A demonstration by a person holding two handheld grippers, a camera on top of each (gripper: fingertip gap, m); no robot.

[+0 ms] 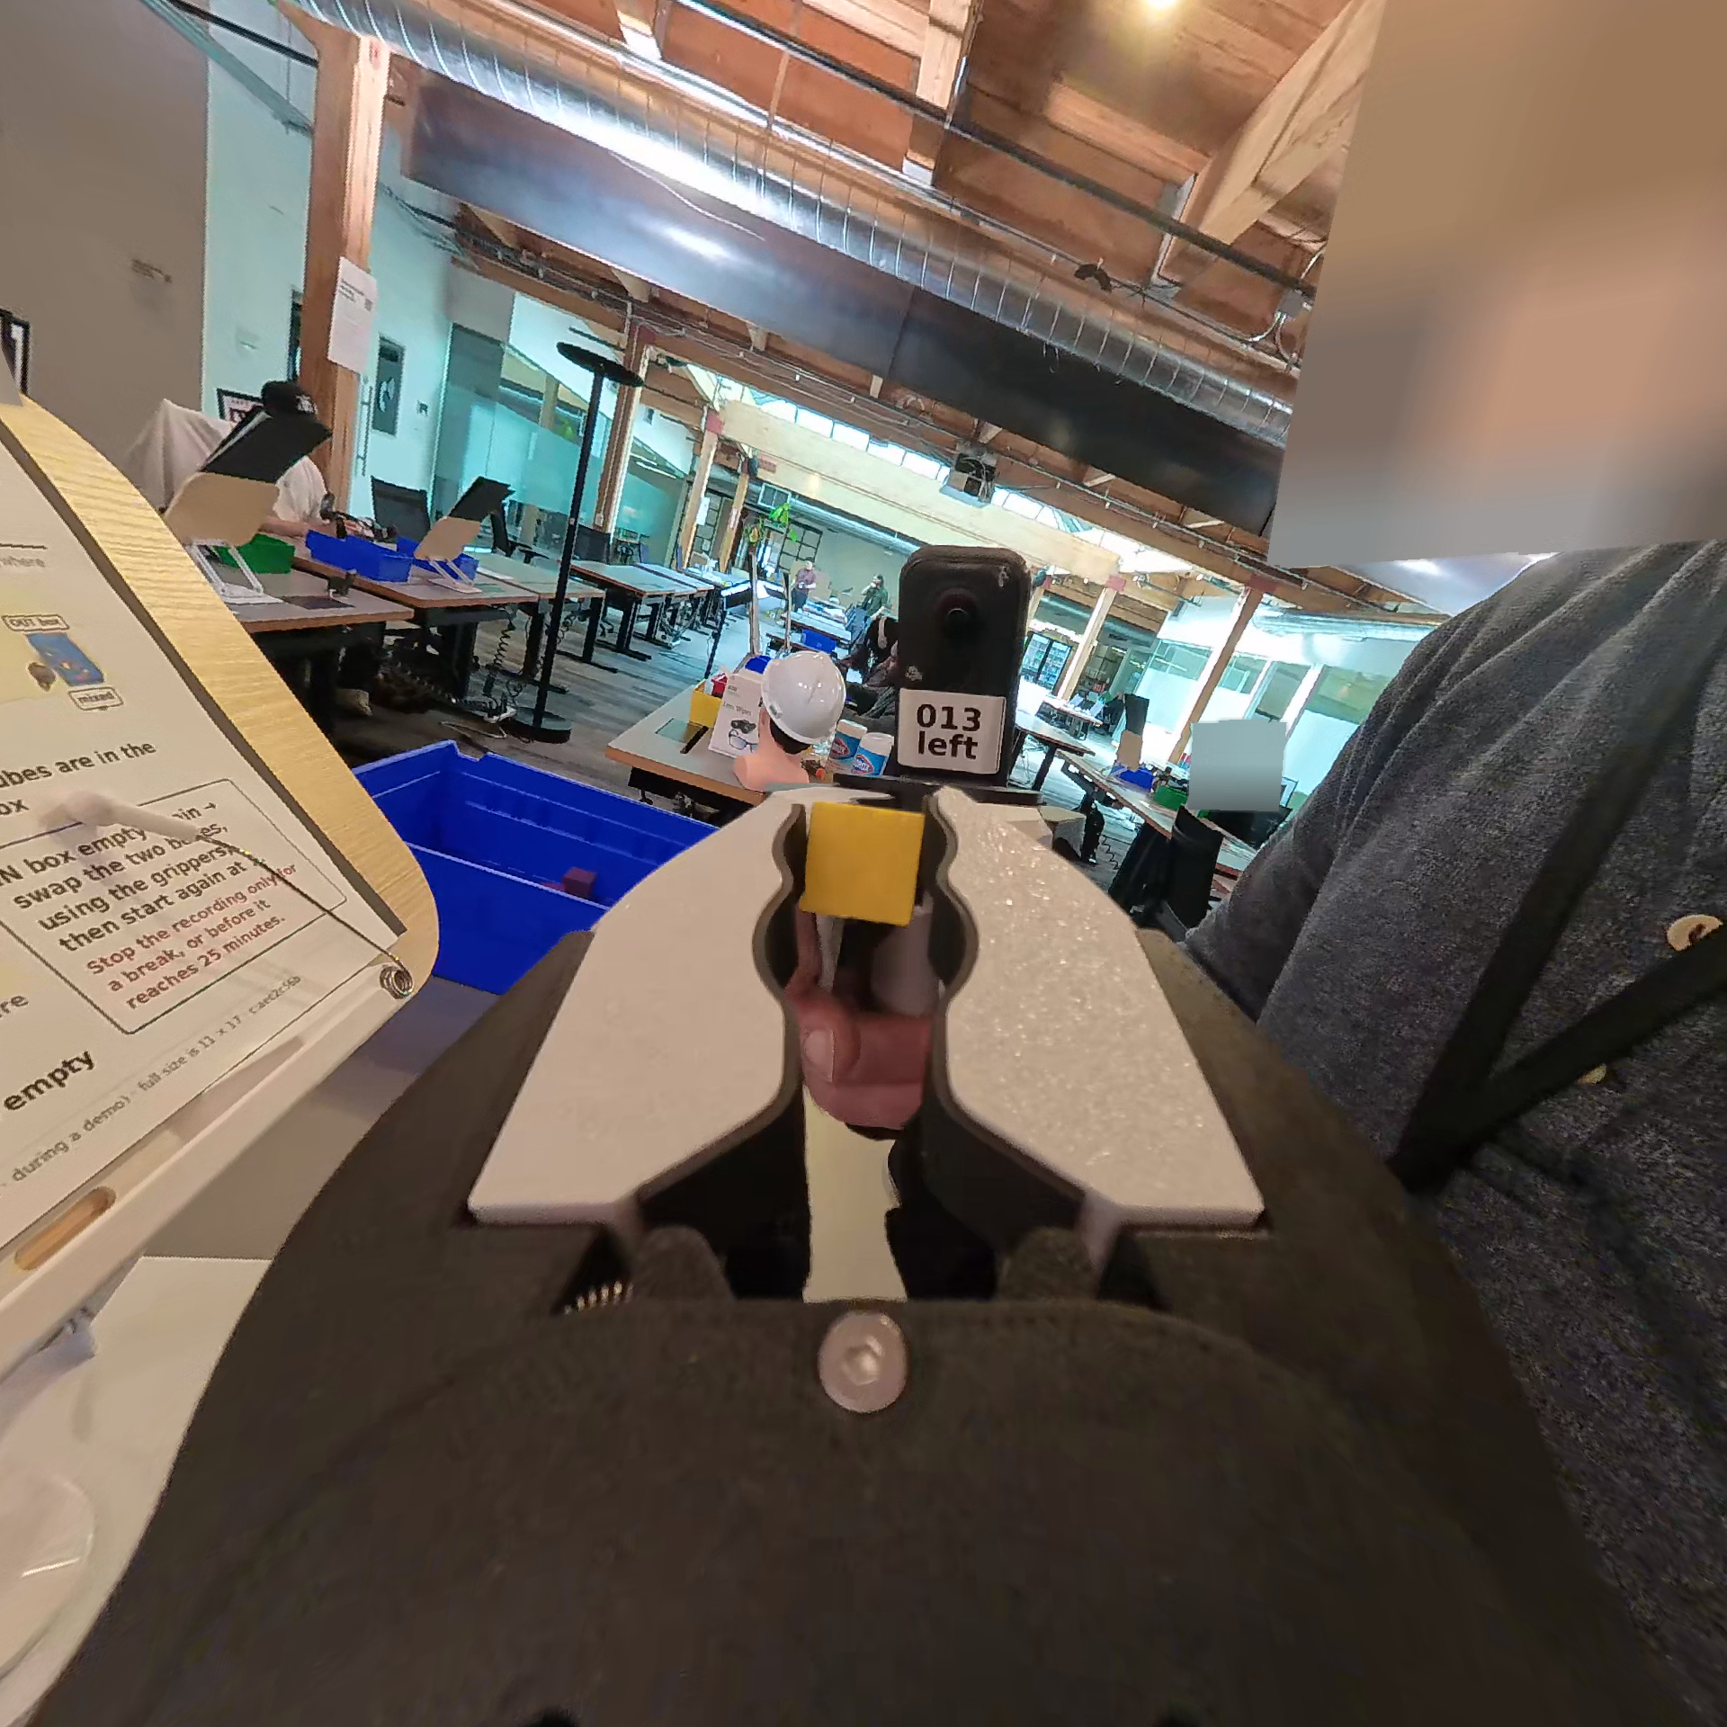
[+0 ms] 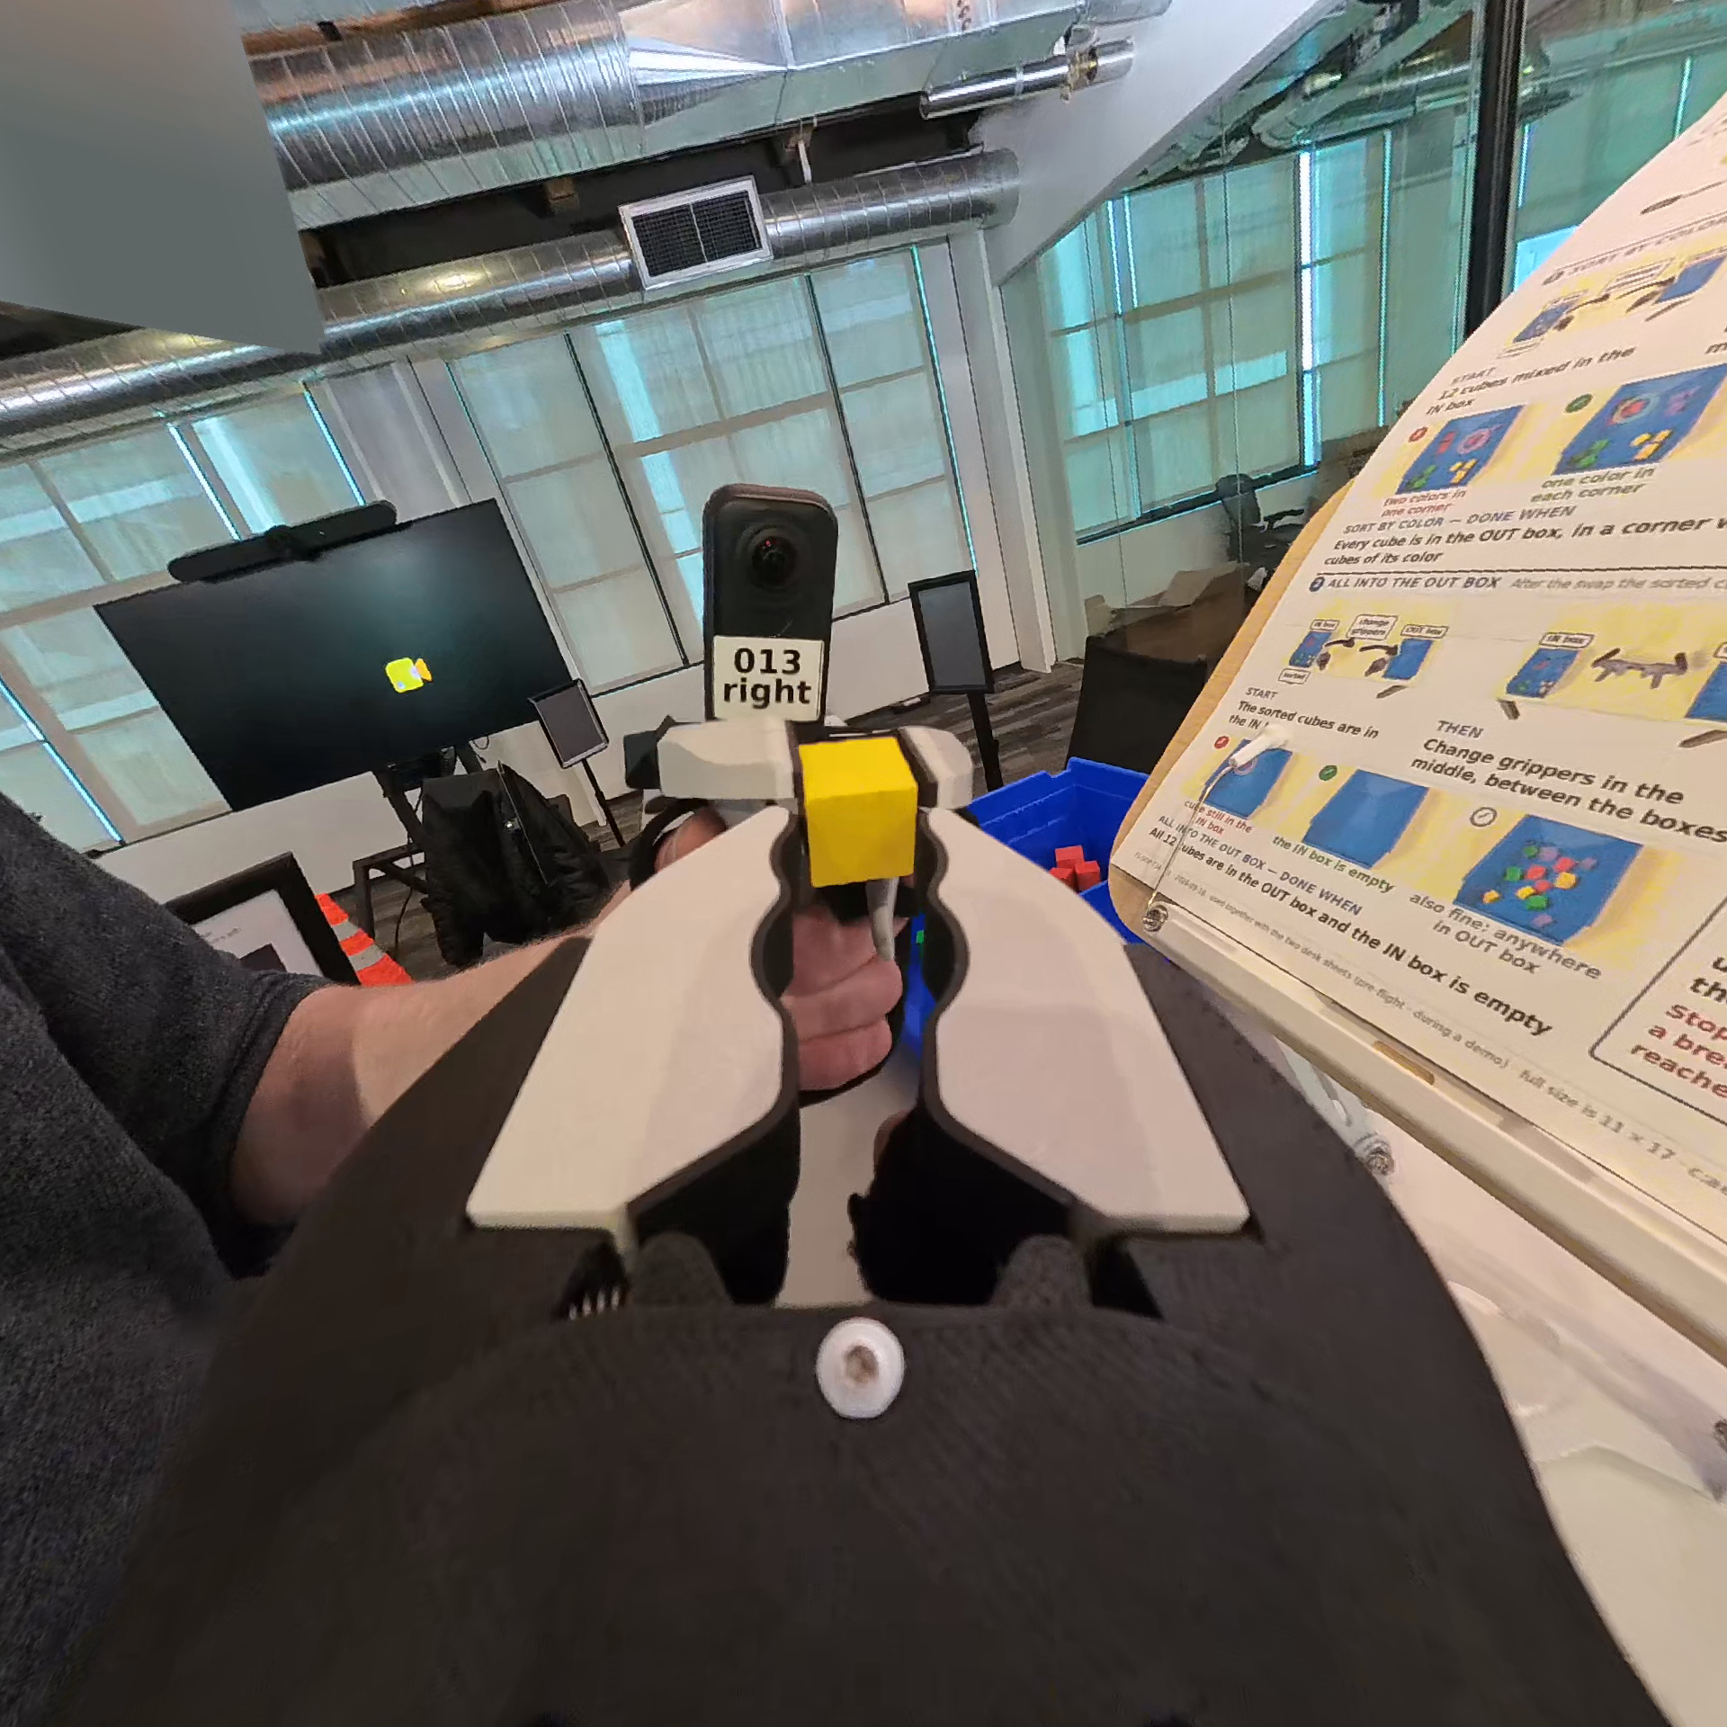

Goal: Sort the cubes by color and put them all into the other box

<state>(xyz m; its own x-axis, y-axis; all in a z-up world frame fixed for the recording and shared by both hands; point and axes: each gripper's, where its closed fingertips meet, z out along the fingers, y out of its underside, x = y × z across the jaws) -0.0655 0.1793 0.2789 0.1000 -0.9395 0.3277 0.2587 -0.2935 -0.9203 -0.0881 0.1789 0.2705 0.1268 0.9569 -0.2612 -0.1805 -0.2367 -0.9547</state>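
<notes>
A yellow cube [image 1: 860, 864] is held in mid-air between both grippers, which face each other. In the left wrist view my left gripper [image 1: 862, 841] has both pads pressed on the cube's sides. In the right wrist view my right gripper [image 2: 858, 822] also clamps the same yellow cube [image 2: 855, 813] between its pads. The left gripper's white fingers [image 2: 720, 762] show just behind the cube, closed on its far part. A blue box [image 1: 523, 841] holding a purple cube [image 1: 579, 880] lies to the left. Another blue box [image 2: 1056, 804] holds red cubes [image 2: 1075, 869].
An instruction board on a stand is close by, at the left in the left wrist view [image 1: 140, 841] and at the right in the right wrist view [image 2: 1448, 748]. The person's grey sleeve [image 1: 1495, 934] and forearm [image 2: 374, 1056] are near the grippers. Desks and a dark screen [image 2: 327, 645] stand behind.
</notes>
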